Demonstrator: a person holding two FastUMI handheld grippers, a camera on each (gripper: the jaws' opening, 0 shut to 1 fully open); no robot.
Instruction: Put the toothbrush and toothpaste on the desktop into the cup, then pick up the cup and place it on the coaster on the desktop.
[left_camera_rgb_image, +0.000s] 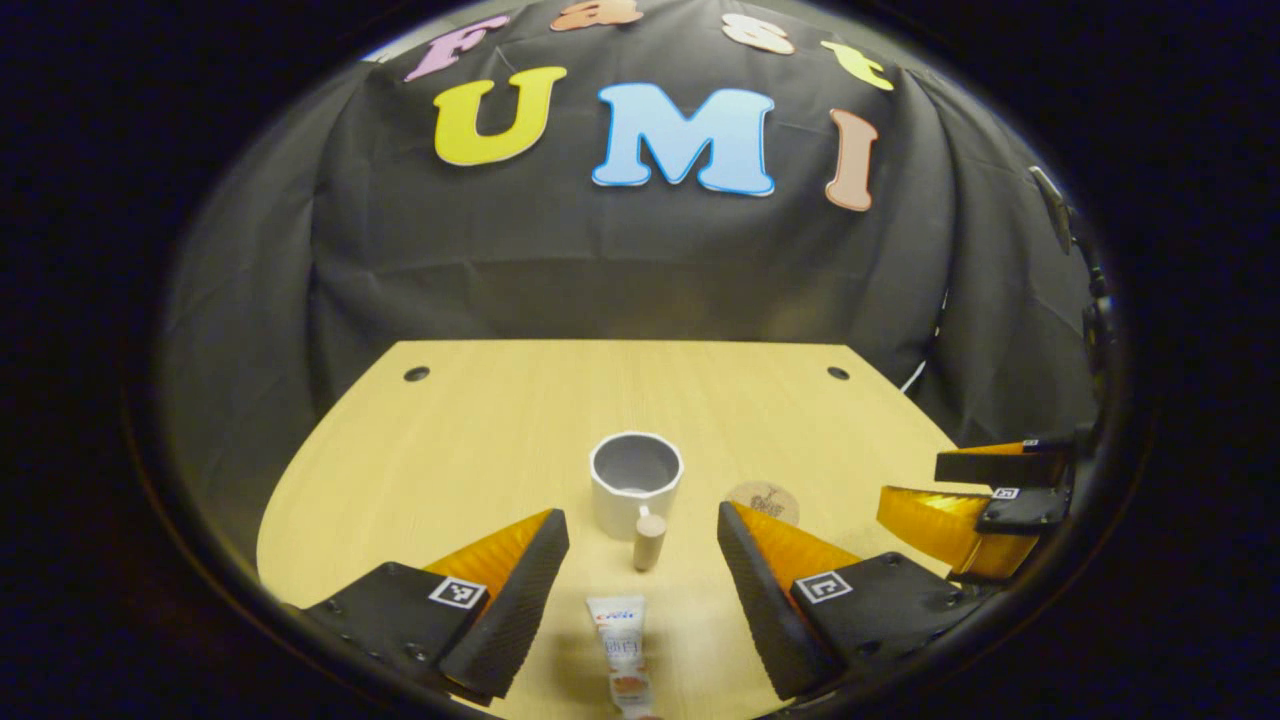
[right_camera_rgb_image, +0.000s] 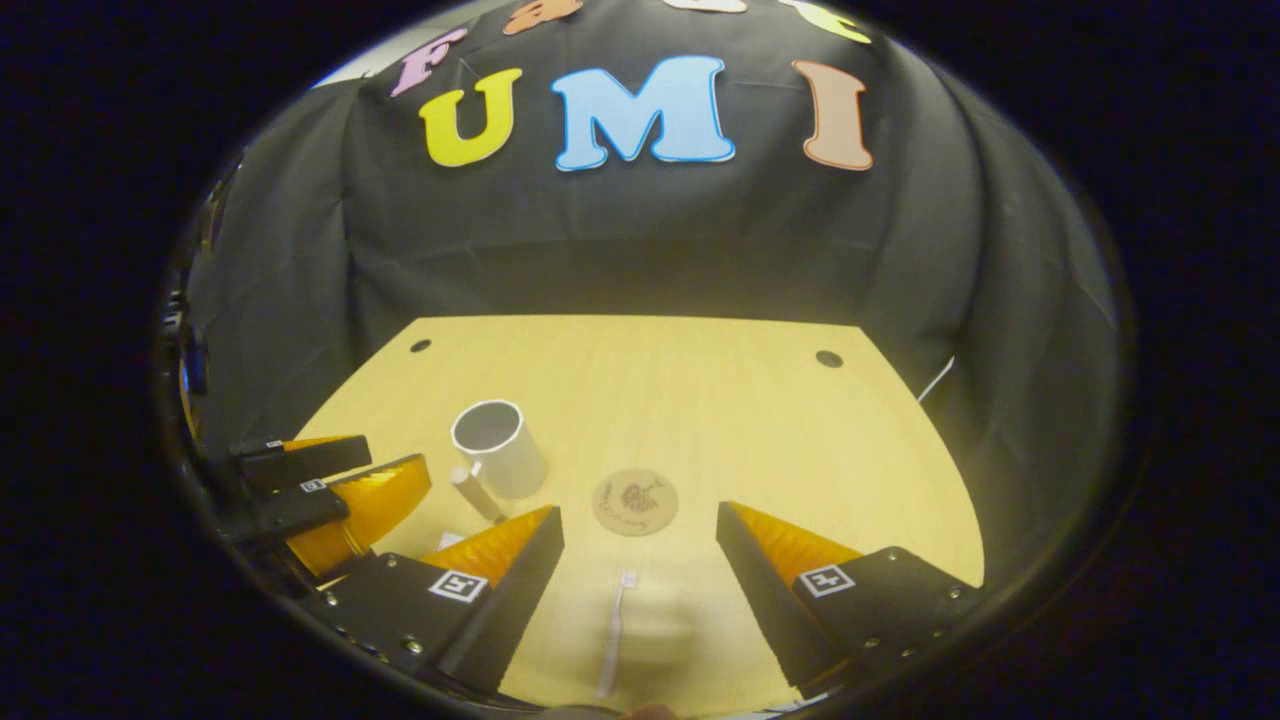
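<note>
Left gripper: jaws spread wide, nothing between them, held above the near part of the tabletop. Toothpaste lies flat on the tabletop in the gap between the fingers, pointing away from the camera, its near end cut off by the view's edge. Just beyond it a small tan cylinder stands beside the cup's handle. Cup upright, open end up, inside looks empty, centred ahead of the left gripper. Coaster lies flat to the right of the cup, apart from it, partly hidden behind the gripper's right finger. Right gripper shows at the far right edge of the left gripper view, fingers apart, holding nothing.

Right gripper view: right gripper's jaws likewise wide open and empty, above the near tabletop. Toothbrush lies flat between the fingers, head end pointing toward the coaster, handle running to the near edge. Coaster straight ahead, just beyond the toothbrush head, bare. Cup to the left of the coaster, apart from it. Left gripper at the far left edge, beside the cup.

Two round holes in the tabletop near its far corners.
</note>
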